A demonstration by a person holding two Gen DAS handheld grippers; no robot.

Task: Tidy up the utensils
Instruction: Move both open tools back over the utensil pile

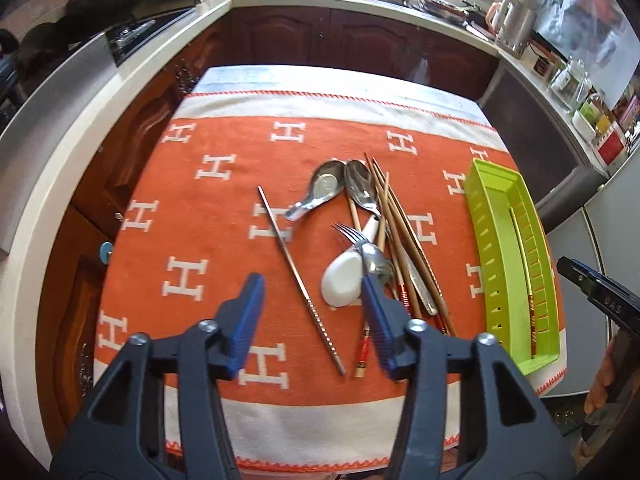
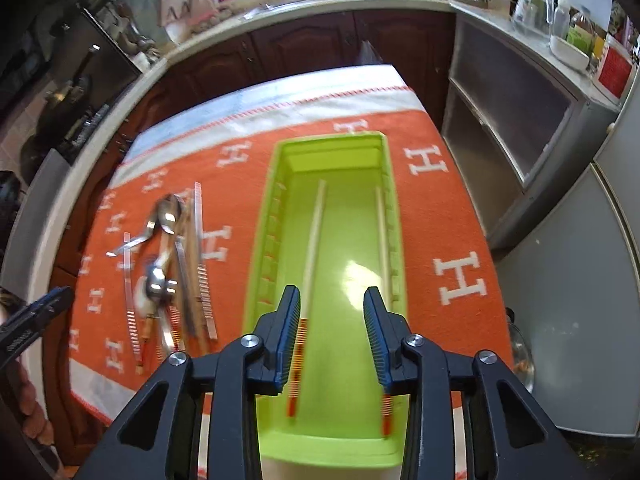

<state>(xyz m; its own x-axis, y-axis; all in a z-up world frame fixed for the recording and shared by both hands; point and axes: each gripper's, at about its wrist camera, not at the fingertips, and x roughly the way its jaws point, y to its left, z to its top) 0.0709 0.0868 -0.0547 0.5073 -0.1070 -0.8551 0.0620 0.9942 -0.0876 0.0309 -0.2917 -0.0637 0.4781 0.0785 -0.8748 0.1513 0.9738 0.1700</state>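
A green plastic tray (image 2: 264,248) lies on the orange cloth, with two red-ended wooden chopsticks (image 2: 314,232) lying lengthwise inside. My right gripper (image 2: 331,294) hovers open over the tray's near end, nothing between its pads. Left of the tray is a pile: a metal soup spoon (image 1: 324,188), a metal spoon (image 1: 360,184), a fork (image 1: 352,234), a white ceramic spoon (image 1: 344,280), several wooden chopsticks (image 1: 404,224) and a lone steel chopstick (image 1: 288,248). My left gripper (image 1: 311,284) hangs open above the pile's near edge, holding nothing.
The orange cloth (image 1: 180,208) with white H marks covers a small table. Dark wood cabinets (image 1: 280,36) and a pale counter wrap the far side and left. A kettle (image 1: 516,24) and jars stand at the right. A grey fridge (image 2: 568,300) is close on the right.
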